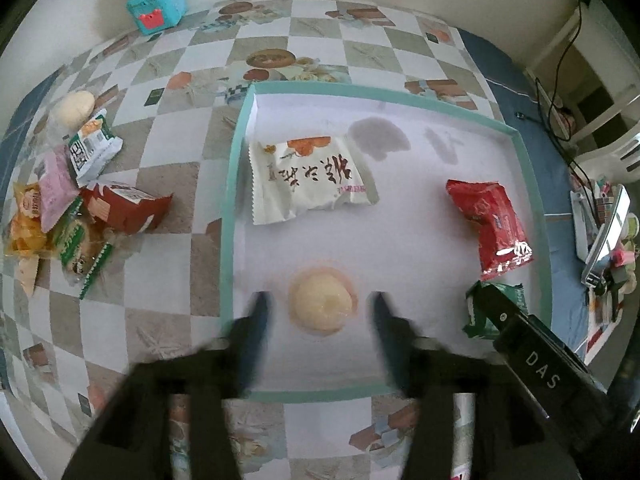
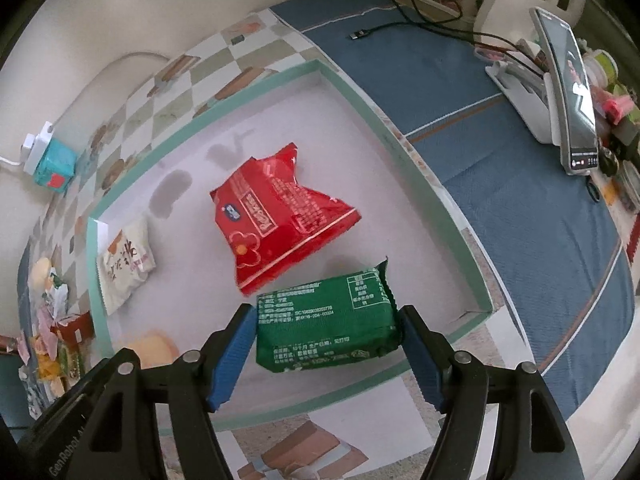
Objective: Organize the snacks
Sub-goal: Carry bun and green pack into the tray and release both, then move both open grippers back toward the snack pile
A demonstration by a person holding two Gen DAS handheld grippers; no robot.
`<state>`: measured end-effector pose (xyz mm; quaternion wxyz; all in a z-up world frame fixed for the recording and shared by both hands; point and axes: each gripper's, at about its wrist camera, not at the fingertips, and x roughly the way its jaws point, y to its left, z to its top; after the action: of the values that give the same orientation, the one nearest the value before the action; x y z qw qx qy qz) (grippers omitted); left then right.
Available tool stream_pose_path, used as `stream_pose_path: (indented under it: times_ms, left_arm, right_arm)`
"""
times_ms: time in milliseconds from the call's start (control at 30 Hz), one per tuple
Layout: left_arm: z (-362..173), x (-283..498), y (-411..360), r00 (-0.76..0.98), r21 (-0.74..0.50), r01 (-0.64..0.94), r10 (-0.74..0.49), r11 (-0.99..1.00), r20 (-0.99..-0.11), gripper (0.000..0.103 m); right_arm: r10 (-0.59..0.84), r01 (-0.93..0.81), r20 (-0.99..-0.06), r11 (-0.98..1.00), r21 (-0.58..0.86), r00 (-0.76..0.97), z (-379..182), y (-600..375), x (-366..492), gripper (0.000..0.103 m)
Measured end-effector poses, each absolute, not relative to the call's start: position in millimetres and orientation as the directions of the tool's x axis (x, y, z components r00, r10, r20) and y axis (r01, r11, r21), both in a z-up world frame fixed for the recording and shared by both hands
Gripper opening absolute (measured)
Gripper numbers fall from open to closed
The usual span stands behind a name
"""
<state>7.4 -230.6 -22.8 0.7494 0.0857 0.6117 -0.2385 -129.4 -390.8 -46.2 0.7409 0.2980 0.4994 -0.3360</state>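
Observation:
A shallow teal-rimmed tray [image 1: 232,184] holds a white snack packet [image 1: 308,180], a red packet [image 1: 492,220] and a round pale bun in clear wrap [image 1: 323,303]. My left gripper [image 1: 320,312] is open, its blurred fingers either side of the bun. My right gripper [image 2: 326,334] is shut on a green packet [image 2: 326,328] and holds it over the tray's near right part [image 2: 472,312]; that packet also shows in the left wrist view [image 1: 486,312]. The red packet [image 2: 280,216] lies just beyond it, the white packet [image 2: 126,266] at the left.
A pile of loose snacks [image 1: 76,208] lies on the checkered tablecloth left of the tray, with a wrapped bun [image 1: 74,108] behind it. A teal box [image 1: 156,4] stands at the back. A phone on a stand [image 2: 568,92] and cables sit on the blue cloth at right.

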Motion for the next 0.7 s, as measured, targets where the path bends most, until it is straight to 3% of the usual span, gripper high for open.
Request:
stream_pose_path:
  times_ms: [167, 233, 267, 333, 500, 700]
  left_arm:
    - [-21.6, 11.9, -222.9, 0.145, -0.153, 0.436, -0.237, 0.887, -0.961, 0.071]
    - [-22.6, 15.8, -217.3, 0.15, -0.143, 0.415, -0.222, 0.899, -0.963, 0.085]
    - [-23.5, 18.0, -214.1, 0.152, -0.138, 0.403, -0.214, 0.905, -0.965, 0.087]
    - [-24.7, 22.2, -207.2, 0.164, -0.123, 0.377, -0.197, 0.918, -0.966, 0.088]
    - [-28.3, 31.1, -191.1, 0.196, -0.081, 0.314, -0.148, 0.946, -0.969, 0.096]
    - [-30.5, 38.6, -177.7, 0.207, -0.057, 0.258, -0.113, 0.965, -0.972, 0.096]
  right_arm:
    - [-0.201, 0.796, -0.941, 0.596, 0.103, 0.273, -46.1, -388.6, -129.0, 0.087]
    - [-0.201, 0.795, -0.941, 0.598, 0.102, 0.272, -46.7, -389.7, -130.0, 0.087]
    - [-0.201, 0.794, -0.941, 0.599, 0.102, 0.272, -47.3, -389.2, -129.6, 0.088]
    - [-0.201, 0.791, -0.941, 0.603, 0.102, 0.273, -48.7, -387.8, -126.9, 0.102]
    - [-0.209, 0.782, -0.934, 0.615, 0.105, 0.29, -48.2, -387.4, -125.6, 0.103]
    - [-0.204, 0.777, -0.932, 0.619, 0.114, 0.299, -48.1, -385.2, -121.9, 0.103]
